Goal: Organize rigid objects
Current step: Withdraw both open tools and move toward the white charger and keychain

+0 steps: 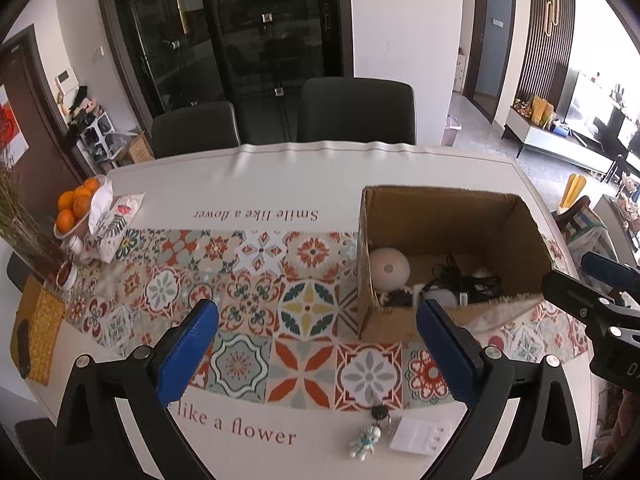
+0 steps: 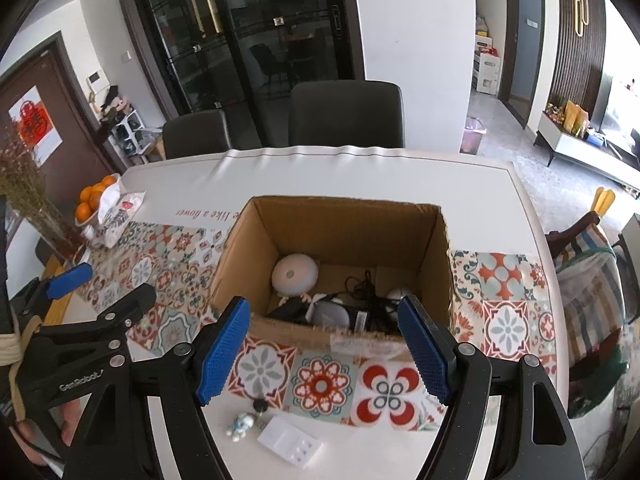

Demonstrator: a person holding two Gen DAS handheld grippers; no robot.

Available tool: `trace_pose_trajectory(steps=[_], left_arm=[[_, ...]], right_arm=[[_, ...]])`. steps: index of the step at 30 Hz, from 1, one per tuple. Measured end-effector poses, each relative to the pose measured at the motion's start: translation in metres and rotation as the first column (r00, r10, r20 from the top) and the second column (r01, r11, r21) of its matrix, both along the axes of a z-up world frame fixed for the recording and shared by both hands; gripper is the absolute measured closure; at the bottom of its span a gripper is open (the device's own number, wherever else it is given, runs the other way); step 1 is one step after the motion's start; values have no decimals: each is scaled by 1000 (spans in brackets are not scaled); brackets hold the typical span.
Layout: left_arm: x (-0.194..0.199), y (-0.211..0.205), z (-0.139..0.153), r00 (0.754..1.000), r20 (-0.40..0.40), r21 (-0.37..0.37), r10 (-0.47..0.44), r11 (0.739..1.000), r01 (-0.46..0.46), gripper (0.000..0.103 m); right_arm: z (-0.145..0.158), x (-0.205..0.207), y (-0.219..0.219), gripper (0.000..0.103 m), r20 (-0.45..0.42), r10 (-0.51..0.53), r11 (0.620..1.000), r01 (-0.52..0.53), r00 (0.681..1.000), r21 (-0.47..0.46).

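Cardboard box [image 2: 344, 236] stands open-topped on the table, straight ahead of the right gripper [image 2: 324, 350], its near wall just past the fingertips. From the left gripper [image 1: 318, 330] the box sits ahead and to the right, its near corner beside the right blue pad.

Inside the box: round white dome-shaped object [image 2: 295, 274] at the left, tangle of black cables [image 2: 366, 300] centre-right, a grey rounded item [image 2: 330, 314] against the near wall. Other contents too jumbled to name.

Outside the box, on the near white strip of tablecloth [image 1: 304, 188]: small white-and-blue figure keychain [image 2: 240, 426] and flat white switch plate [image 2: 290, 442], lying close together below and between the right gripper's fingers; in the left view they lie low and right of centre.

Both grippers spread wide, nothing between the pads, both above the table.

Far left of both: bowl of oranges [image 1: 74, 206], printed bag [image 1: 110, 220] beside it. Two dark chairs [image 1: 356, 110] beyond the table's far edge.
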State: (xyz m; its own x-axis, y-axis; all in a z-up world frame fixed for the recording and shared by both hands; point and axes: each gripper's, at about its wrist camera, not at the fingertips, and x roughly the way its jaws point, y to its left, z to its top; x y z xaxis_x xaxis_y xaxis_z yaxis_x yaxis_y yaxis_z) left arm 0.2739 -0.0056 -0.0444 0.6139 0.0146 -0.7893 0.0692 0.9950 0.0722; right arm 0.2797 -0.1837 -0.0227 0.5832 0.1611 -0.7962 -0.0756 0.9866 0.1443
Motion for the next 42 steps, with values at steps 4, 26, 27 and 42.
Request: trace_pose_trajectory(steps=[4,26,27,42], left_arm=[[-15,3,-4,1000,-17,4,9,1000,-9,2],[-63,25,-69,975,-189,29,116,993,-113,2],[-64,26,-73,972,-199,32,123,992,-119,2],[-85,41,-126,921,-329,46,211,977,-207,2]], right_arm=[[-3,-14,6,27,-8,25,1000,-25,1000,-4],[-72,-48,33,27,-199,152,988,-153,968,9],[-74,-48,35,27,-205,158,987,-160,966,8],[-133,-55,60,27,-365,276,955,-296,889,1]])
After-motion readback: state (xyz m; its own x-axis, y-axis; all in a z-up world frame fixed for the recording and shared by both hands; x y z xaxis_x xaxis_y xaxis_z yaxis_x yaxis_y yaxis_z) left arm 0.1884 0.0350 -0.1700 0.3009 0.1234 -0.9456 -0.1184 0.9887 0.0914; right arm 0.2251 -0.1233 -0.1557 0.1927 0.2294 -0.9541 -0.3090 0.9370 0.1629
